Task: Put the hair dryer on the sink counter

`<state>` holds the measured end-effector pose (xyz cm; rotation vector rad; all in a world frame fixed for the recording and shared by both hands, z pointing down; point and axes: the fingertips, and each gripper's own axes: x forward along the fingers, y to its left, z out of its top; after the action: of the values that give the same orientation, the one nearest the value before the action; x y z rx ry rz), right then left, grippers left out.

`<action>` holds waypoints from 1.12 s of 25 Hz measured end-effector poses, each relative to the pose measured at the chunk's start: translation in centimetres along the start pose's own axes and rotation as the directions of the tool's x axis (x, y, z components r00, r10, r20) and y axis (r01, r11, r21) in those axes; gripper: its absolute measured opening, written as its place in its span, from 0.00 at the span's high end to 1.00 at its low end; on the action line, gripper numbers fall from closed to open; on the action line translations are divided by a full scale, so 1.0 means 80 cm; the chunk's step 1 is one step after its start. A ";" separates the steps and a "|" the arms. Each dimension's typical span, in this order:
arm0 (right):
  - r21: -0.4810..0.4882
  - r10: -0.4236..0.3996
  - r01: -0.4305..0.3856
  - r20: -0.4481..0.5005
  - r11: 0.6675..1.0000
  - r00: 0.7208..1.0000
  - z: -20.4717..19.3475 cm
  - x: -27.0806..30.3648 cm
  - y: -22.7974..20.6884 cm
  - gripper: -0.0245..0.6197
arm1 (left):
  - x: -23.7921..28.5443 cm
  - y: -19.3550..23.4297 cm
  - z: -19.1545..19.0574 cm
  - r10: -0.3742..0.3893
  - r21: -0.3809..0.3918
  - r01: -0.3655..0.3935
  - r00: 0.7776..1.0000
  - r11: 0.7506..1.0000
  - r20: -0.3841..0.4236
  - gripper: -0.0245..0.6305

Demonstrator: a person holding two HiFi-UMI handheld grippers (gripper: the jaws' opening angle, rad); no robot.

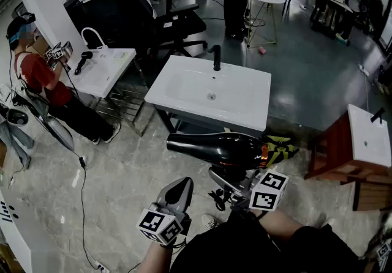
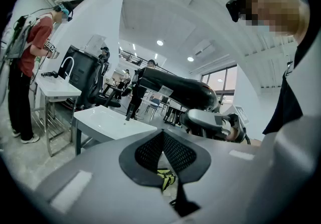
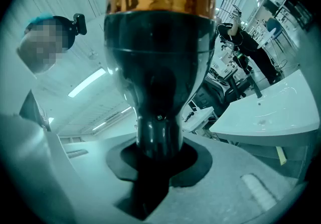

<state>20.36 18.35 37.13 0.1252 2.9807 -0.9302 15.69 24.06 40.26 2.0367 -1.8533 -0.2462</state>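
Hair dryer is in the air, just on the near side of the sink table, not yet over it. Right gripper has its jaws clamped on the handle. The right gripper view shows the handle filling the gap between the pads.

Barrel lies crosswise, long axis left to right: nozzle to the left, copper-banded rear end to the right. Handle points back toward the holder. The table top lies straight ahead, farther off. The right hand is nearer and, I judge, must carry the dryer forward.

Left gripper sits nearer and to the left, jaws together on nothing, mesh pads meeting.

Dryer: glossy black plastic, tapered barrel, smooth and rounded. Likely to roll if laid on its side.

Table: white glazed top, shallow basin, broad flat rim, black faucet at the far edge.
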 end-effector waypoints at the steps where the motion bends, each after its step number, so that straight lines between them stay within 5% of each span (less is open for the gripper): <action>1: 0.003 -0.002 0.002 -0.001 1.000 1.000 0.000 0.000 -0.001 0.82 | 0.000 0.000 0.000 0.001 -0.001 -0.001 1.000 1.000 0.000 0.96; 28: 0.036 -0.033 0.033 -0.005 0.999 0.999 -0.008 0.029 -0.005 0.82 | -0.023 0.028 0.003 0.010 -0.015 -0.010 1.000 1.000 0.005 0.96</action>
<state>18.01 18.56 37.78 0.0793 2.9793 -0.9893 13.32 25.70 40.71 2.0187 -1.8582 -0.2615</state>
